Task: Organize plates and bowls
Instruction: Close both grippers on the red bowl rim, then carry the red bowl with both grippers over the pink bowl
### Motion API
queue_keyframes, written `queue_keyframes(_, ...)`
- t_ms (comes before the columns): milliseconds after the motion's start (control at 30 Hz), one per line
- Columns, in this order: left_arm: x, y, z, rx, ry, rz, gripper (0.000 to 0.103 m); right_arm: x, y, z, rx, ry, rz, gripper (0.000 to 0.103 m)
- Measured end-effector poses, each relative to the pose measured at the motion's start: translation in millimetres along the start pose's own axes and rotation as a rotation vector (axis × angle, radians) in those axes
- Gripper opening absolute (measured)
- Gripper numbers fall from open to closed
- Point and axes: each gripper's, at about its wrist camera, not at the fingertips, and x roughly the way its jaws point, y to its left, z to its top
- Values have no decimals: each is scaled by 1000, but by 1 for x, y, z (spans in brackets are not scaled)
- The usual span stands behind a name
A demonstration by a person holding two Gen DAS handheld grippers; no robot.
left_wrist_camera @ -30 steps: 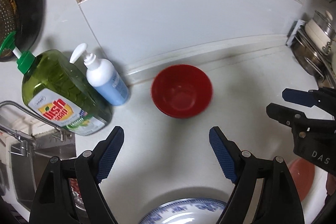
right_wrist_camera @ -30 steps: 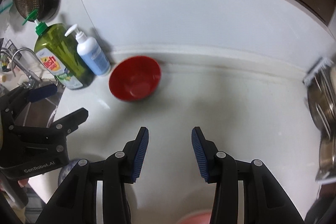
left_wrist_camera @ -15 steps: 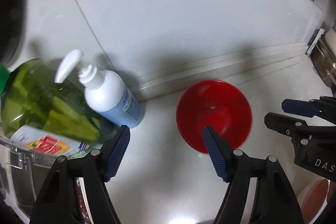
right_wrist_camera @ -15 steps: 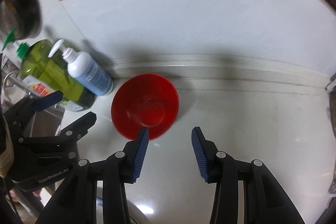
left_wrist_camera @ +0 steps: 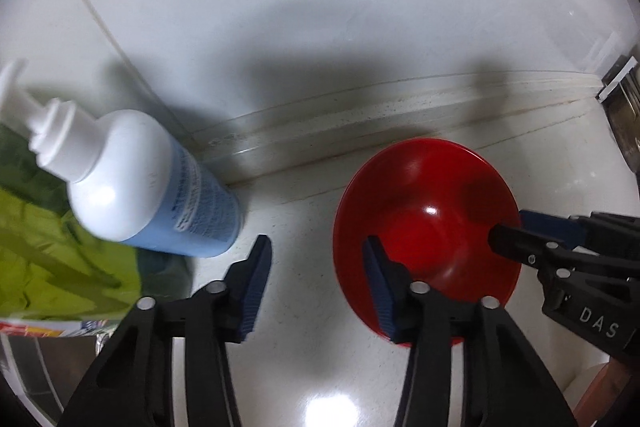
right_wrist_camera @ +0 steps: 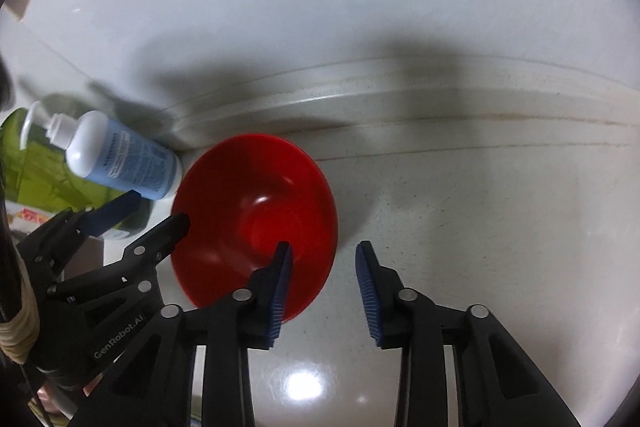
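Observation:
A red bowl (left_wrist_camera: 424,223) stands upright on the white counter near the back wall; it also shows in the right wrist view (right_wrist_camera: 252,215). My left gripper (left_wrist_camera: 316,283) is open and straddles the bowl's left rim, one finger inside the bowl, one outside on the counter. My right gripper (right_wrist_camera: 324,283) is open and straddles the bowl's right rim, its left finger inside, its right finger outside. Each gripper shows in the other's view: the right one (left_wrist_camera: 516,229), the left one (right_wrist_camera: 158,211). Neither has closed on the rim.
A white and blue pump bottle (left_wrist_camera: 148,187) stands close left of the bowl, also in the right wrist view (right_wrist_camera: 120,159). A green dish soap bottle (left_wrist_camera: 48,259) is behind it. A metal rack (left_wrist_camera: 624,115) is at the far right. The wall is just behind the bowl.
Both grippers have moved forward and down to the red bowl. They now straddle its opposite rims. The left gripper's jaws have narrowed. The blue-patterned plate has left the view.

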Motion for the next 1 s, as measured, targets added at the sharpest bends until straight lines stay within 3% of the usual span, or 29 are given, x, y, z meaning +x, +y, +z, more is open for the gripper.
queue_keyframes(167,12,-5,7,-11,23,-22,39,8,-6,2,23,21,13,19)
queue_keyframes(433,25,-1,6,-84,83,-107,11,11,-6,0,29,41,10,13)
queue_keyframes(700,25,-1,4,-114,80,-125,9,9,-5,-4,7,42,-15,11)
queue_keyframes(1000,-8,-16,-5,-121,46,-143,9,-19,-2,-12,11,-6,-5,10)
